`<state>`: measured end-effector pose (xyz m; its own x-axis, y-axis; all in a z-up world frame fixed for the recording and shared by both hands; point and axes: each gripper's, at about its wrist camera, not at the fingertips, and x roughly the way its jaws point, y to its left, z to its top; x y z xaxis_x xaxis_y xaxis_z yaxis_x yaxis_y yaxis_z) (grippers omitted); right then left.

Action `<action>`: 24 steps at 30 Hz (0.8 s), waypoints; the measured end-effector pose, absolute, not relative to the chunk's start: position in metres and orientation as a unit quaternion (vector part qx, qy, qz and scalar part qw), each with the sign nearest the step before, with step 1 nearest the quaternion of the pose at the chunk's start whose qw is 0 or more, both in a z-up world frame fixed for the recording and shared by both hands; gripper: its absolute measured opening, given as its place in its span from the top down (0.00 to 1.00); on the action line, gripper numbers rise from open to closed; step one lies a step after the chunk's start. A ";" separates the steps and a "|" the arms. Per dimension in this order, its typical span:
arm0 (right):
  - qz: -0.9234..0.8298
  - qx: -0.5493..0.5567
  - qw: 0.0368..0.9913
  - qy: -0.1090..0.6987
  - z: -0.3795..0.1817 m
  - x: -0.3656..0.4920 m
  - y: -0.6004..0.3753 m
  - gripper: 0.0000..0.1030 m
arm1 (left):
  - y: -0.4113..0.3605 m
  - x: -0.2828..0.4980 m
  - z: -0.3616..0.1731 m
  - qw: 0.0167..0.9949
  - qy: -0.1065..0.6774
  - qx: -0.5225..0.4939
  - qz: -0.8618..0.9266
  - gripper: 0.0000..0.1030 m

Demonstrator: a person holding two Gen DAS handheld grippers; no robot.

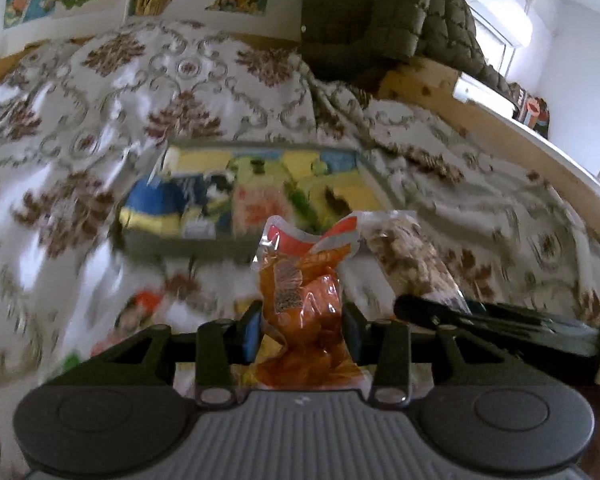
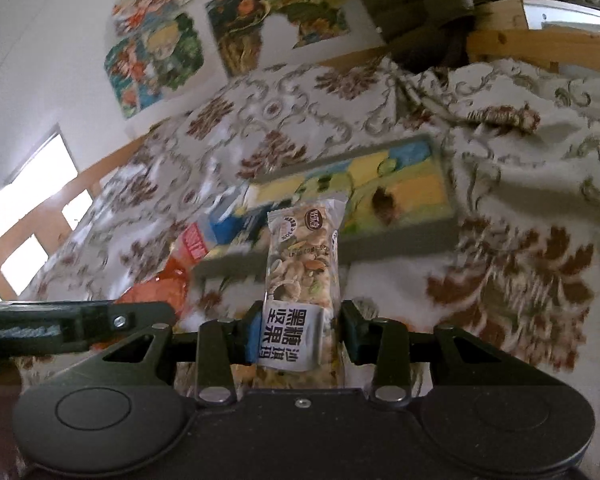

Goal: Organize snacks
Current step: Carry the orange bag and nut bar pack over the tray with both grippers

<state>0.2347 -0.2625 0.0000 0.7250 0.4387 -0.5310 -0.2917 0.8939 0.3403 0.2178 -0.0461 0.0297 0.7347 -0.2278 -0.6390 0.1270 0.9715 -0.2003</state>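
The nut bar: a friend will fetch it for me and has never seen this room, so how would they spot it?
Find the bed with the flowered blanket and the shallow box of snacks on it. In front of the box, the right claw holds the nut bar: clear wrapper showing pale nuts, white label with black characters, unlike the orange pouch.

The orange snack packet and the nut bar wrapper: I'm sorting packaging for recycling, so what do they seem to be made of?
The orange snack packet looks like clear glossy plastic film: bright glints and creases show, and the orange contents are visible through it. The nut bar wrapper also seems to be thin plastic film, partly see-through over the nuts, with a printed white label. The exact plastic type cannot be told.
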 end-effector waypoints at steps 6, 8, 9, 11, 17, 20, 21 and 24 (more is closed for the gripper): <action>0.185 0.111 0.933 0.287 0.016 0.295 -0.268 0.60 | -0.053 0.287 0.040 0.949 0.296 -0.071 -0.082 0.56; 0.179 0.108 0.937 0.280 0.020 0.319 -0.270 0.60 | -0.056 0.312 0.044 0.954 0.283 -0.069 -0.076 0.56; 0.176 0.105 0.938 0.278 0.022 0.330 -0.271 0.60 | -0.058 0.325 0.044 0.955 0.281 -0.068 -0.071 0.56; 0.171 0.100 0.941 0.275 0.022 0.352 -0.272 0.60 | -0.061 0.351 0.043 0.954 0.282 -0.073 -0.065 0.56; 0.151 0.093 0.940 0.292 0.009 0.407 -0.276 0.60 | -0.066 0.411 0.023 0.945 0.304 -0.113 -0.033 0.56; 0.145 0.084 0.938 0.304 -0.002 0.424 -0.274 0.60 | -0.067 0.426 0.008 0.940 0.318 -0.119 -0.022 0.56; 0.144 0.082 0.937 0.308 -0.005 0.428 -0.272 0.60 | -0.067 0.429 0.004 0.940 0.321 -0.117 -0.020 0.56; 0.139 0.073 0.934 0.320 -0.017 0.437 -0.269 0.60 | -0.067 0.435 -0.008 0.936 0.333 -0.114 -0.015 0.56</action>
